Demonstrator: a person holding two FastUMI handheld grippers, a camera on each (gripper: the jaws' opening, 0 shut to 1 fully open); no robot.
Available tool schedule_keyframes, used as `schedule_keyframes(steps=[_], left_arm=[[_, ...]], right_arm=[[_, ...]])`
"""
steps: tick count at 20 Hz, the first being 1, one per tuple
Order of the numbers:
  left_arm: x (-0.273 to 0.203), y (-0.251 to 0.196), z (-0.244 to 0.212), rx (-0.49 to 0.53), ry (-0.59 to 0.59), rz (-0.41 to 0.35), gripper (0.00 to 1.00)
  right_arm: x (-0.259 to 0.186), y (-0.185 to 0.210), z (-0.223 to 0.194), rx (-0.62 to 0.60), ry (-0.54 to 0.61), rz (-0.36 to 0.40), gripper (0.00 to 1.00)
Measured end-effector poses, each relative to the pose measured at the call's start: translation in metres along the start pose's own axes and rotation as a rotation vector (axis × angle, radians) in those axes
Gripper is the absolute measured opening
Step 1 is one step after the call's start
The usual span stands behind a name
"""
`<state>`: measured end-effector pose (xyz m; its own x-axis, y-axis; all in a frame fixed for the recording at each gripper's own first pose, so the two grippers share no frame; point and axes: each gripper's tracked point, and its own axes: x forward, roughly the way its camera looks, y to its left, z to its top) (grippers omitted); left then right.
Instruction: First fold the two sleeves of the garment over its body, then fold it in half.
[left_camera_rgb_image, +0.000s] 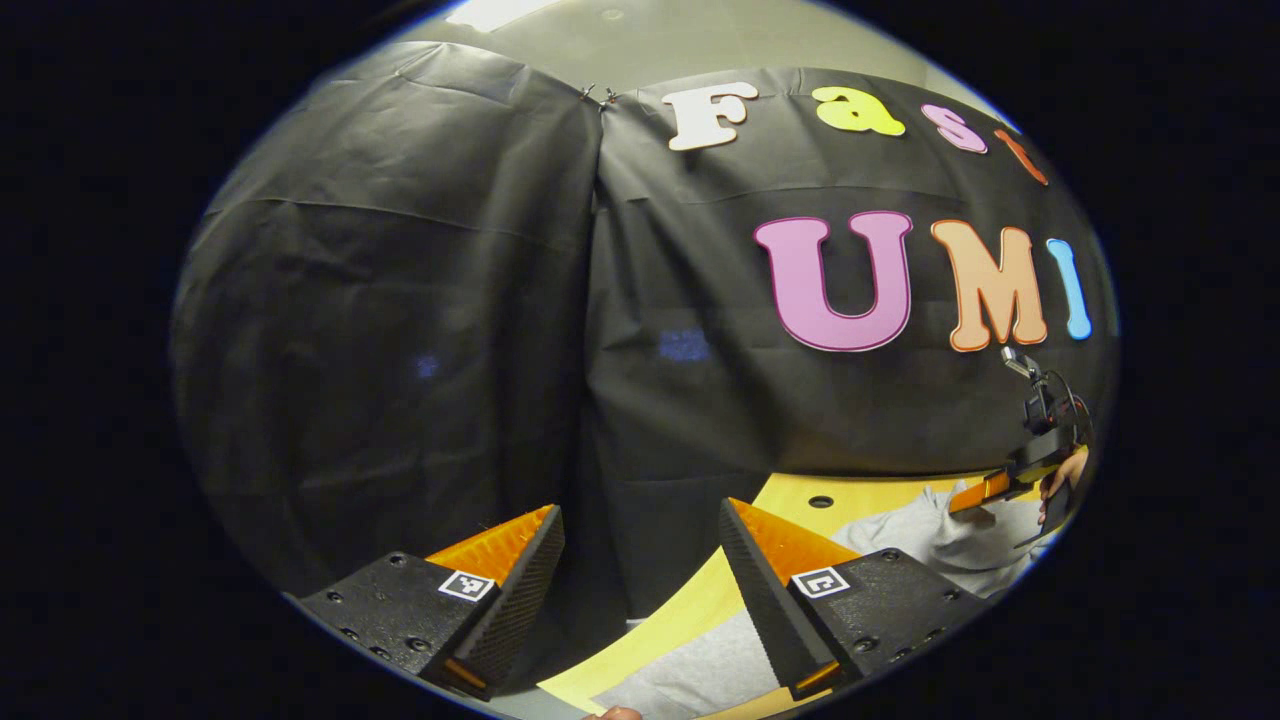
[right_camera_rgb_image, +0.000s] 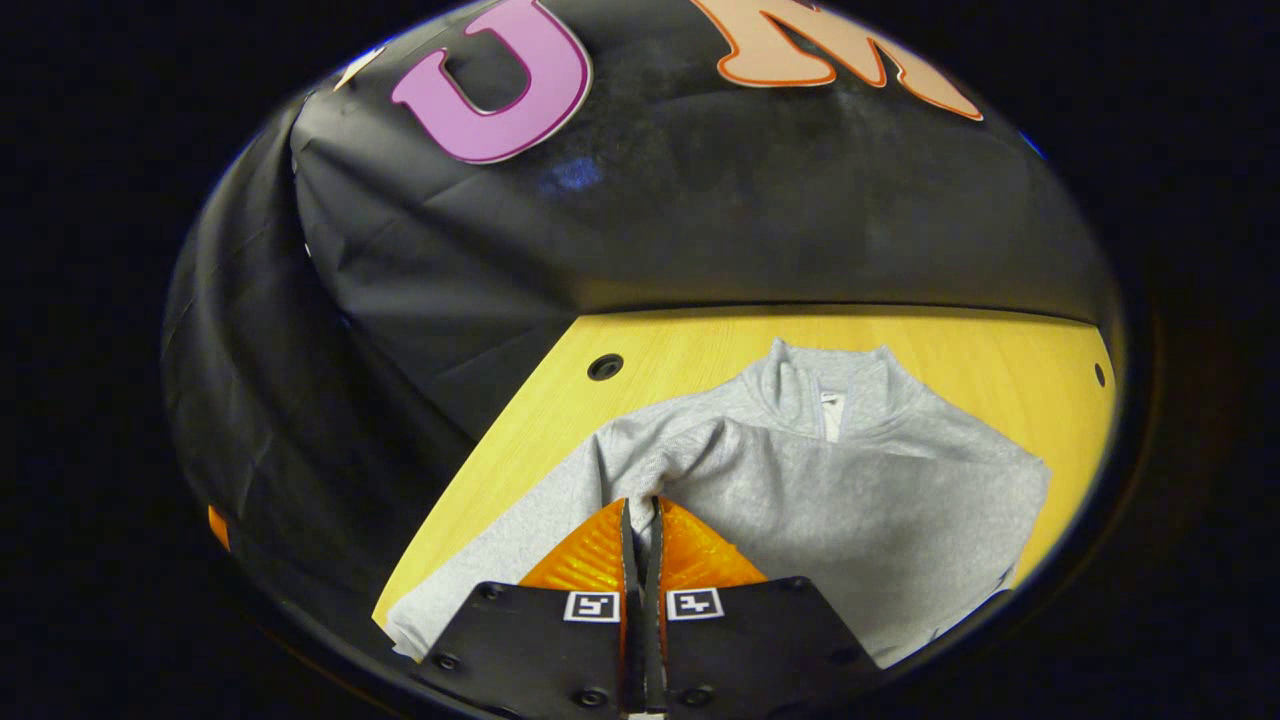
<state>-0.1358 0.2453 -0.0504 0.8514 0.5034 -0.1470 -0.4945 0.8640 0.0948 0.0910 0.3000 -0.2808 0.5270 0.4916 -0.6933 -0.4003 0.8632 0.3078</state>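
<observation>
A grey sweatshirt (right_camera_rgb_image: 850, 500) lies flat on the wooden table (right_camera_rgb_image: 680, 350), its collar (right_camera_rgb_image: 830, 392) toward the black wall. My right gripper (right_camera_rgb_image: 641, 515) is shut, and a fold of the grey cloth near the garment's left shoulder is pinched between its fingertips. In the left gripper view that gripper (left_camera_rgb_image: 985, 492) shows far right, held by a hand (left_camera_rgb_image: 1063, 478), on bunched, slightly raised cloth (left_camera_rgb_image: 950, 540). My left gripper (left_camera_rgb_image: 640, 510) is open and holds nothing. It hovers over the table's left edge, with a strip of grey cloth (left_camera_rgb_image: 700, 665) below it.
Black cloth walls (right_camera_rgb_image: 700, 230) close the table at the back and left. Round holes sit in the tabletop at the far left (right_camera_rgb_image: 605, 366) and far right (right_camera_rgb_image: 1099, 374). Bare wood (right_camera_rgb_image: 1000, 350) runs between collar and back wall.
</observation>
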Motion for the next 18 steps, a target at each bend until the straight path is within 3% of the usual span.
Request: schedule_keyframes(steps=[4,7,11,18], left_arm=[[0.000,0.009,-0.016,-0.006,0.028,0.012,0.92],[0.002,0.005,-0.035,0.004,0.066,-0.001,0.94],[0.003,-0.011,-0.063,0.022,0.114,-0.041,0.92],[-0.004,-0.023,-0.141,-0.023,0.284,-0.087,0.93]], right_arm=[[0.015,0.006,-0.023,-0.062,0.042,-0.019,0.01],[0.013,0.009,-0.028,-0.083,0.023,-0.004,0.12],[-0.006,-0.006,-0.016,-0.105,-0.049,-0.054,0.96],[-0.044,-0.034,-0.009,-0.086,-0.119,-0.087,0.97]])
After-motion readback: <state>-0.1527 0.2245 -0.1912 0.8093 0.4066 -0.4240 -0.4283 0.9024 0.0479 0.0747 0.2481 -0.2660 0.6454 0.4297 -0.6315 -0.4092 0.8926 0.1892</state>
